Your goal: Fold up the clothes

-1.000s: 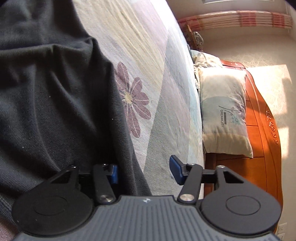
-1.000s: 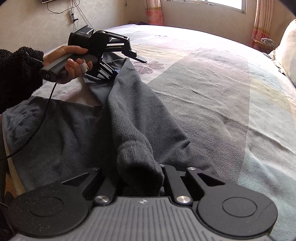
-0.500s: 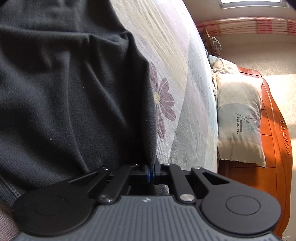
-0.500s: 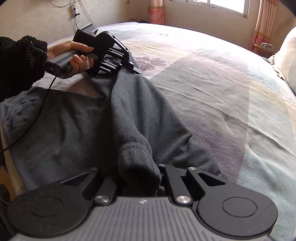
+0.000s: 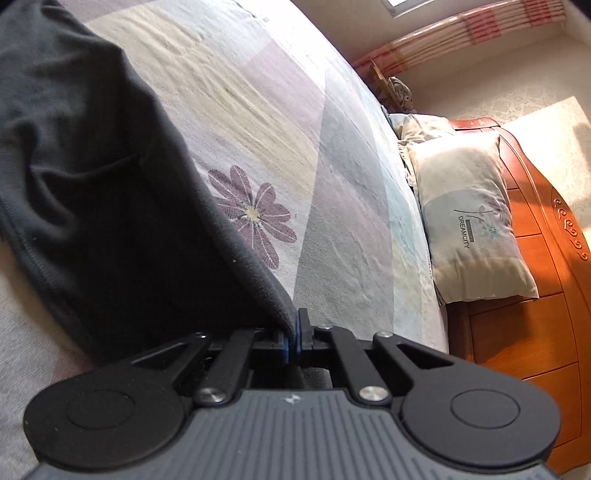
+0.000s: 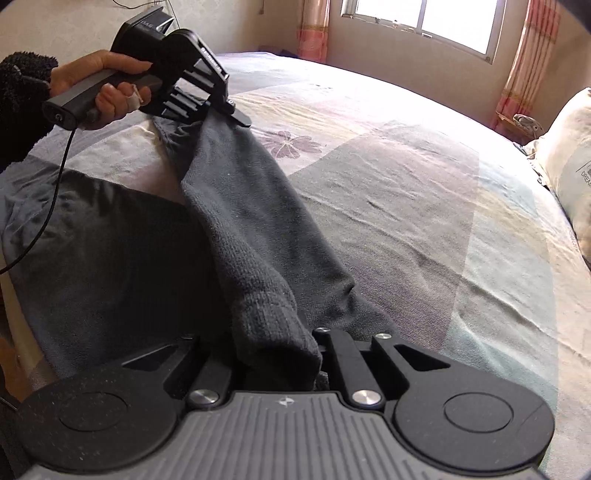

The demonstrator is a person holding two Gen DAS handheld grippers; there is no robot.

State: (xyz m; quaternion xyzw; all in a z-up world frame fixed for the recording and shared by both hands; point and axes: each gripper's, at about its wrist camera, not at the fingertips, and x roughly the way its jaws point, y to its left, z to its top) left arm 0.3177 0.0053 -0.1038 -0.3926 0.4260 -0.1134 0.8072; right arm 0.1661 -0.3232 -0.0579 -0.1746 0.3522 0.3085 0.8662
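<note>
A dark grey knit sweater lies on the bed, one long sleeve stretched between the two grippers. In the left wrist view my left gripper is shut on the sweater's edge, lifted off the sheet. The right wrist view shows that same left gripper, held by a hand, pinching the sleeve's far end. My right gripper is shut on the ribbed cuff, which bunches over its fingers and hides the pads.
A patchwork bedsheet with a purple flower covers the bed. A pillow leans on the orange wooden headboard. A window with pink curtains lies beyond the bed. A cable hangs from the left gripper's handle.
The left gripper's jaws went from open to shut on the sweater's edge, then rose with it, lifting the sleeve's far end off the sheet. The right gripper kept hold of the cuff.
</note>
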